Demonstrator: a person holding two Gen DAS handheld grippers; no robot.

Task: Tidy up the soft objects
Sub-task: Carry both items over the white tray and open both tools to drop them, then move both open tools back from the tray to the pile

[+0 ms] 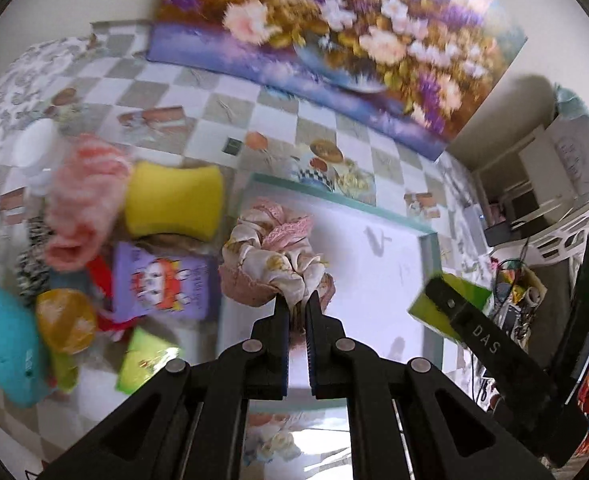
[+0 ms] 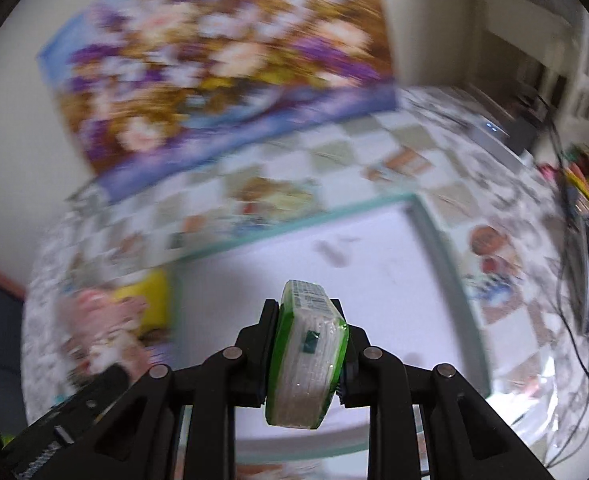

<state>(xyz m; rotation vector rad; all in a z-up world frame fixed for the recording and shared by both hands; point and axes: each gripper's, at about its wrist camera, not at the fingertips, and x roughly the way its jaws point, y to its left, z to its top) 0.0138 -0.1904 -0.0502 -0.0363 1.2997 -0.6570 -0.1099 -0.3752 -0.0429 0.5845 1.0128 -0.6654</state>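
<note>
Both grippers point steeply down over a white tray (image 1: 374, 240) with a teal rim on a checkered tablecloth (image 1: 278, 120). The left gripper (image 1: 297, 300) pinches a bunched cream-and-pink scrunchie (image 1: 274, 256), jaws nearly together. The right gripper (image 2: 306, 320) clamps a green-edged tissue pack (image 2: 306, 352) held on edge above the tray. The right view is badly blurred; only the left view shows the pile beside the tray clearly: a yellow sponge (image 1: 174, 200), a purple packet (image 1: 166, 280), a teal plush (image 1: 6, 344).
</note>
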